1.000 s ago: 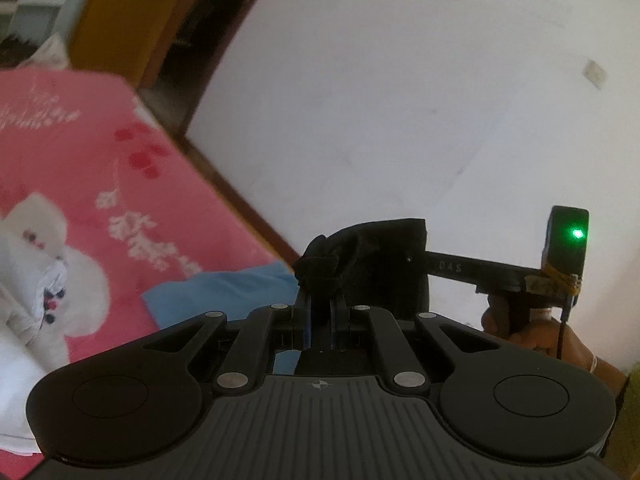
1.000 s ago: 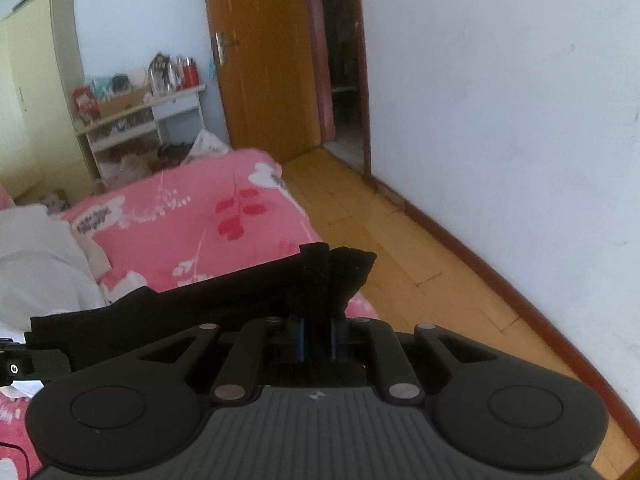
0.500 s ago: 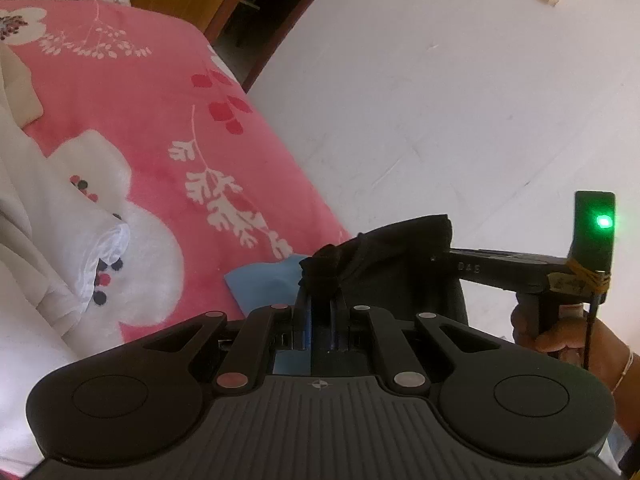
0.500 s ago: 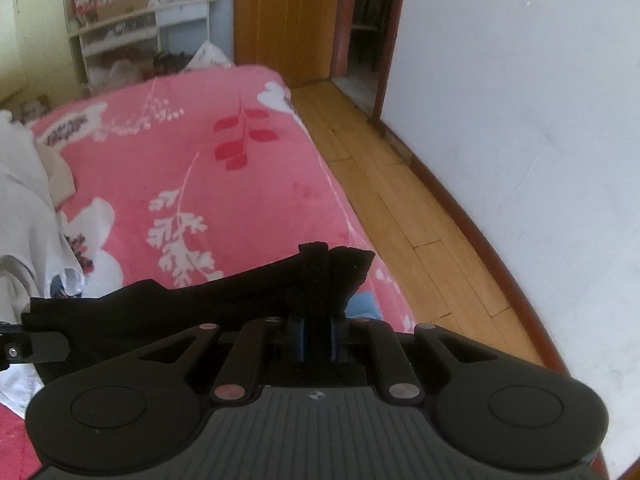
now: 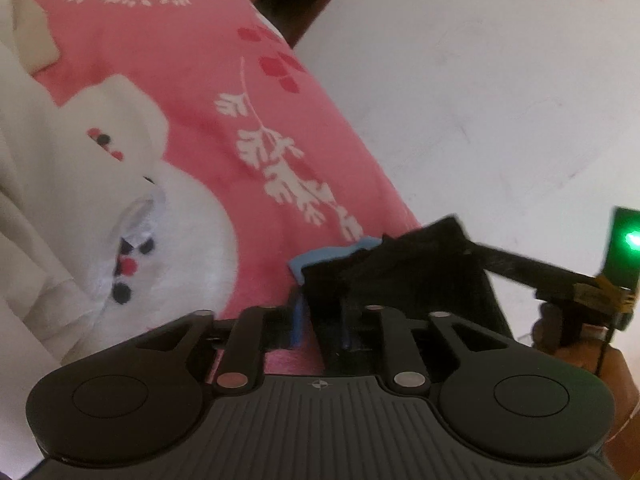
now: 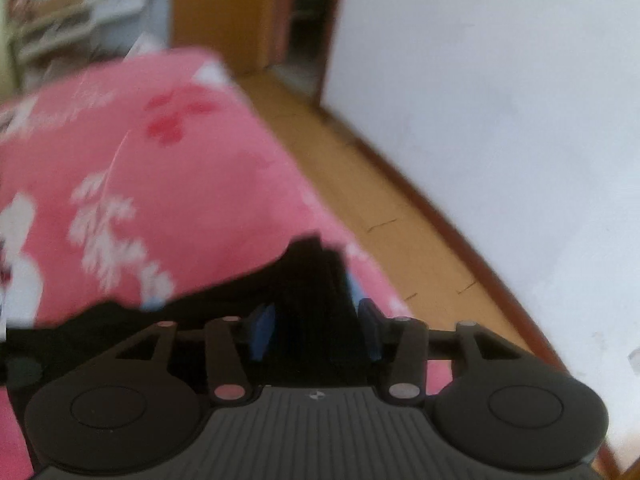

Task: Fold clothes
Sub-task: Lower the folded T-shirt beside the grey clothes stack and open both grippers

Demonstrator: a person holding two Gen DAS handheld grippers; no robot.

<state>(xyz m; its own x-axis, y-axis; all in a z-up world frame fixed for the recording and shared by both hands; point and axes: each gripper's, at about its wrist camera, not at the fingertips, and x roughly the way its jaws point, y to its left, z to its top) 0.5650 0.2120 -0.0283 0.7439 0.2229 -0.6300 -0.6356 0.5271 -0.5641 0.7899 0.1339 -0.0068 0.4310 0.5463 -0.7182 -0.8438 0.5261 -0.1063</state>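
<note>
Lower centre of the left wrist view: my left claw (image 5: pixel 320 320) stands parted, the black garment (image 5: pixel 400 276) draped over its right finger. In the right wrist view, my right claw (image 6: pixel 316 328) is also spread, with the black cloth lying between its blue pads (image 6: pixel 262 332). The garment spans the lower frame above the pink floral bedspread (image 5: pixel 224 64); white clothes (image 5: pixel 72 184) lie at left.

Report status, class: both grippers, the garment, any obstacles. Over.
Left gripper open, right gripper open, black garment between their fingers. Garment over pink bedspread. White clothes lie left, apart. Nothing blocking.
</note>
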